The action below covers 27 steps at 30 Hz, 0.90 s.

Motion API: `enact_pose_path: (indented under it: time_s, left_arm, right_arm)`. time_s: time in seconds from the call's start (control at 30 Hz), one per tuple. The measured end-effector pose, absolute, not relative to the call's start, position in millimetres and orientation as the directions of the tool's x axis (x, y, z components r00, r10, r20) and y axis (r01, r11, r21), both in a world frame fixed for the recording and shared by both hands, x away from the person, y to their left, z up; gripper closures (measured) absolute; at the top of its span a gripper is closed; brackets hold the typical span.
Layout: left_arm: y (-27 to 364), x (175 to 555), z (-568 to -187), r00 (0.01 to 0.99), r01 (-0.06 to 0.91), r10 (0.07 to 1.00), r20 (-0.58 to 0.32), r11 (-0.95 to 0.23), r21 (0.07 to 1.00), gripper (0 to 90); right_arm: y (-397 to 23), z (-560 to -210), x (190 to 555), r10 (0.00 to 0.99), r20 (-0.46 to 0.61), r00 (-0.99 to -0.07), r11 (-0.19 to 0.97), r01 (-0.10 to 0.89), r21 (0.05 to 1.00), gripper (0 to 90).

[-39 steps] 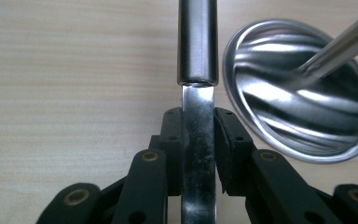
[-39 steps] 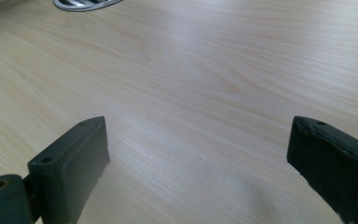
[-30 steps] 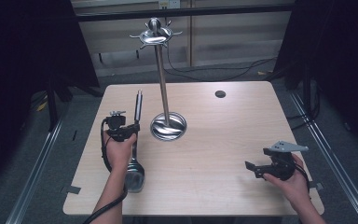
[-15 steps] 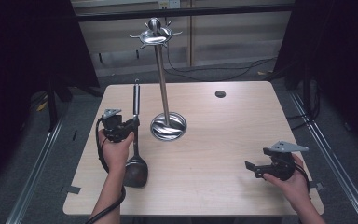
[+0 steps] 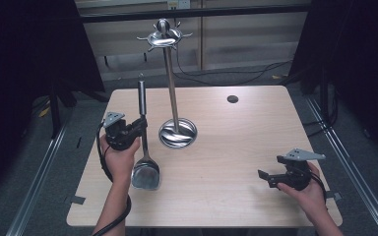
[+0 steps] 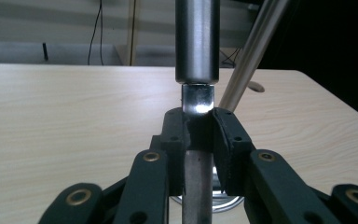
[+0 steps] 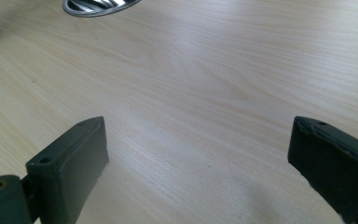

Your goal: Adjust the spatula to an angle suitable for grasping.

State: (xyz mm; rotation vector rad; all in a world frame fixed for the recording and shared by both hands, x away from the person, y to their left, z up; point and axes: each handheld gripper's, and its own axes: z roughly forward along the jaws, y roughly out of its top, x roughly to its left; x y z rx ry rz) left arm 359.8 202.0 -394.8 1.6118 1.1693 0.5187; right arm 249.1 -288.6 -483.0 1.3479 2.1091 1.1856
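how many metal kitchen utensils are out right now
1: a steel spatula clamped upright in the left gripper, left of the steel hanging stand, whose hooks look bare.

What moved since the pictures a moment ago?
The left gripper, still shut on the metal spatula, has lifted it and stood it more upright, blade down, beside the utensil stand. The right gripper stayed open at the table's near right edge.

The spatula stands upright just left of the rack on the table.
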Motion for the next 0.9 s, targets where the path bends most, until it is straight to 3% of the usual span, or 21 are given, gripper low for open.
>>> enact_pose_path:
  time_s: [0.9]
  left_arm:
    - [199.4,342.8,-372.8,0.53,0.283,0.824,-0.2,0.051,0.958,76.5]
  right_arm:
    - [-286.7,-483.4,249.1,0.866,0.114,-0.487,0.206,0.555,0.806,4.4]
